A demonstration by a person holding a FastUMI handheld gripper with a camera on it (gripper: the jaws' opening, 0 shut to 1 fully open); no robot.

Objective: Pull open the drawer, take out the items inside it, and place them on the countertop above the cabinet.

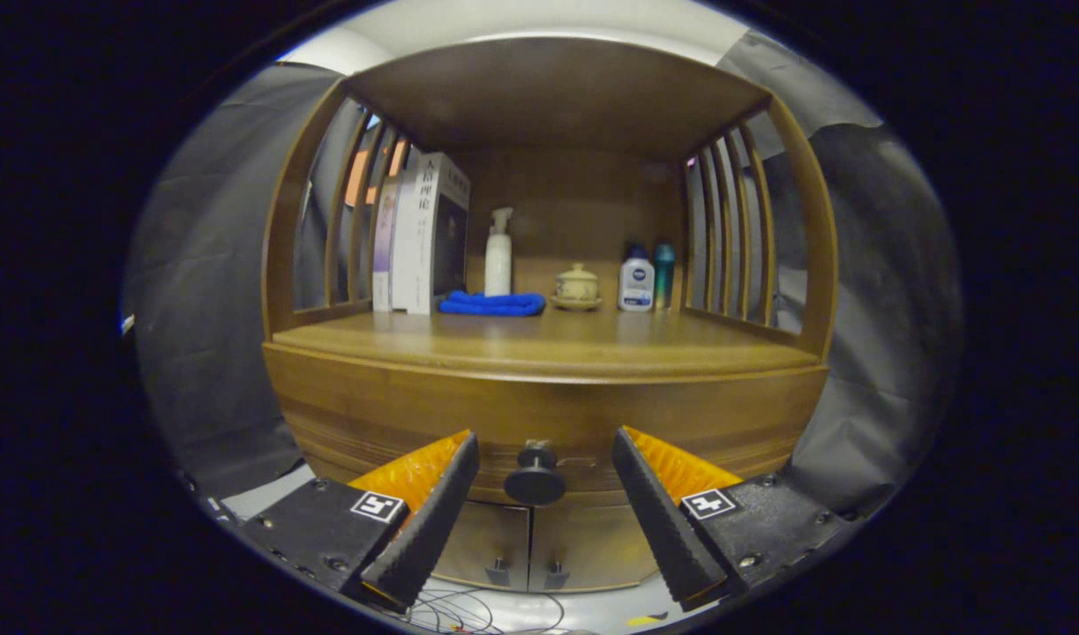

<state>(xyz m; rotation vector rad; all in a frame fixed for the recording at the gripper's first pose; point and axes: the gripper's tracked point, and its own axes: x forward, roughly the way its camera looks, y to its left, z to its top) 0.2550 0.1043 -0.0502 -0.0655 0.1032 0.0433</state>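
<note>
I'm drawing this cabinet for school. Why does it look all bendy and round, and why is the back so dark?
Gripper view: the fisheye lens bows the cabinet and its countertop into curves; the shelf roof shades the back wall, so the books and bottles are dim; the knob between the open gripper fingers looks sharp.

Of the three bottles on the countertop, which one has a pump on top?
The tall white bottle behind the blue cloth. The two short bottles at the right have plain caps. The gripper is open.
</note>
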